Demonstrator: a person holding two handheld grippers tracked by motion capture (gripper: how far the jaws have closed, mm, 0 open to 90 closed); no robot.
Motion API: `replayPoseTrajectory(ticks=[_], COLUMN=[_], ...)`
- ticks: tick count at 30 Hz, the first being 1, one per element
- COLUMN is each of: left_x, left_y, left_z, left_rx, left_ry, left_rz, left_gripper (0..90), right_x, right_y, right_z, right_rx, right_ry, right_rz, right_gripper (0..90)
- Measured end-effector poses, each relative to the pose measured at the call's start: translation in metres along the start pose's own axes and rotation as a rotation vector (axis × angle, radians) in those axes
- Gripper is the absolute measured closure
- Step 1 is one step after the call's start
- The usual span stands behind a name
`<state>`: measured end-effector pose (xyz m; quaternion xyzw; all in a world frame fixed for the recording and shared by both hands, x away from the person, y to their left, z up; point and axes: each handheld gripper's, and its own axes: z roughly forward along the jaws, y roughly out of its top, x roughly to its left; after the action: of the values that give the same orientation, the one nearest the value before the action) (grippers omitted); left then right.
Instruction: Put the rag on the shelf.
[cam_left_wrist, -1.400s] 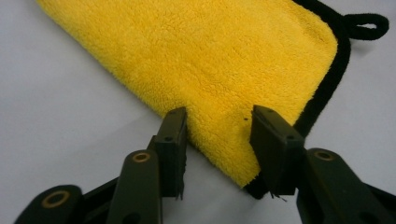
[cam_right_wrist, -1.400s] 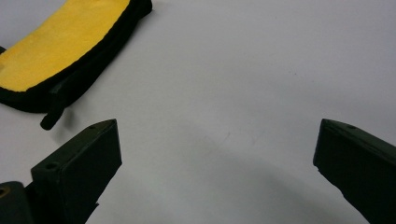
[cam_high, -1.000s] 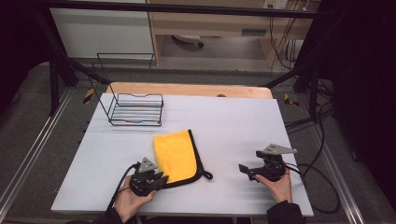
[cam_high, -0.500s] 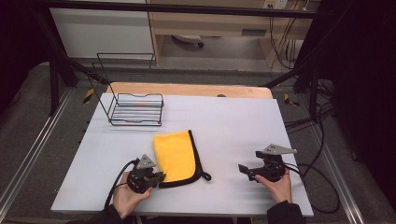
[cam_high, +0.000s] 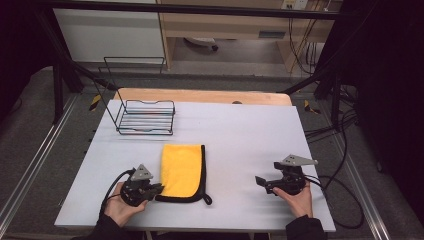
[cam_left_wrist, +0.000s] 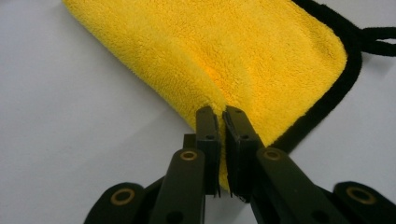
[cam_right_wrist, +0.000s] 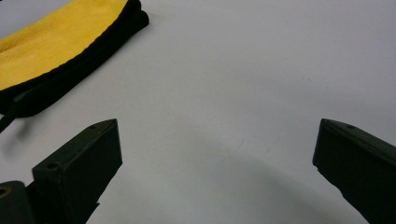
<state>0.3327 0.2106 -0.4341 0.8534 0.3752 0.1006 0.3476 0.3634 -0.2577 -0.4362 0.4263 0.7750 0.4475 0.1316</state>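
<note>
Left gripper view: left gripper (cam_left_wrist: 223, 116) clenched on yellow cloth (cam_left_wrist: 243, 60) near corner. Right gripper (cam_right_wrist: 217, 154) released, idle over desk (cam_right_wrist: 261, 70). Probably fold step; next, lift corner, carry across.

Right gripper (cam_right_wrist: 217, 154) spread wide over bare white table (cam_right_wrist: 243, 70); yellow cloth (cam_right_wrist: 51, 35) with black edging at upper left.

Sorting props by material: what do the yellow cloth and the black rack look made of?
The folded yellow cloth with black trim looks like plush microfibre, given its fuzzy matte pile. The black wire rack seems coated metal wire: thin, rigid, dark bars.
</note>
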Motion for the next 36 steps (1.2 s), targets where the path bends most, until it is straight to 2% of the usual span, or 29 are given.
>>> replayPoseTrajectory(ticks=[3,9,13,17,18,19,21,22,23,24,25,26,27,32,36], left_x=[0.004,0.013,0.012,0.013,0.013,0.015,0.016,0.02,0.02,0.022,0.023,0.025,0.028,0.037,0.043], left_y=[-0.002,-0.012,-0.013,-0.013,-0.013,-0.013,-0.012,-0.01,-0.01,-0.009,-0.007,-0.006,-0.001,0.011,0.022], left_z=[-0.004,-0.009,-0.008,-0.011,-0.011,-0.015,-0.016,-0.018,-0.018,-0.019,-0.019,-0.019,-0.02,-0.022,-0.024], left_rx=[0.005,0.002,-0.005,-0.029,-0.029,-0.055,-0.07,-0.098,-0.098,-0.108,-0.118,-0.128,-0.139,-0.148,-0.154], left_ry=[0.002,0.0,0.007,0.023,0.023,0.032,0.03,0.024,0.024,0.026,0.028,0.029,0.032,0.024,0.04], left_rz=[0.007,-0.009,0.007,0.03,0.03,0.033,0.023,0.005,0.005,0.003,-0.001,0.002,0.01,0.017,0.023], left_gripper=[85.0,84.8,82.7,76.2,73.8,70.9,64.2,60.6,57.1,57.1,49.3,49.3,41.3,25.5,19.0], right_x=[0.0,0.0,0.0,0.0,0.0,0.0,0.0,0.0,0.0,0.0,0.0,0.0,0.0,-0.001,-0.001], right_y=[0.0,0.0,0.0,0.0,0.0,0.0,0.0,0.0,0.0,0.0,0.0,0.0,0.0,0.0,0.001], right_z=[0.0,0.0,0.001,0.001,0.001,0.001,0.001,0.001,0.001,0.001,0.001,0.001,0.001,0.001,0.0], right_rx=[0.001,0.003,0.004,0.003,0.004,0.003,0.0,-0.001,0.0,0.0,-0.001,-0.001,-0.002,-0.004,-0.005], right_ry=[-0.002,-0.005,-0.009,-0.01,-0.011,-0.012,-0.012,-0.012,-0.013,-0.013,-0.014,-0.014,-0.014,-0.018,-0.02], right_rz=[-0.004,-0.004,-0.001,-0.003,-0.002,0.0,-0.002,-0.002,0.001,0.001,0.0,0.001,0.001,0.003,0.001], right_gripper=[1.7,1.7,1.8,1.8,1.8,1.8,1.8,1.7,1.8,1.8,1.8,1.8,1.8,1.7,1.7])
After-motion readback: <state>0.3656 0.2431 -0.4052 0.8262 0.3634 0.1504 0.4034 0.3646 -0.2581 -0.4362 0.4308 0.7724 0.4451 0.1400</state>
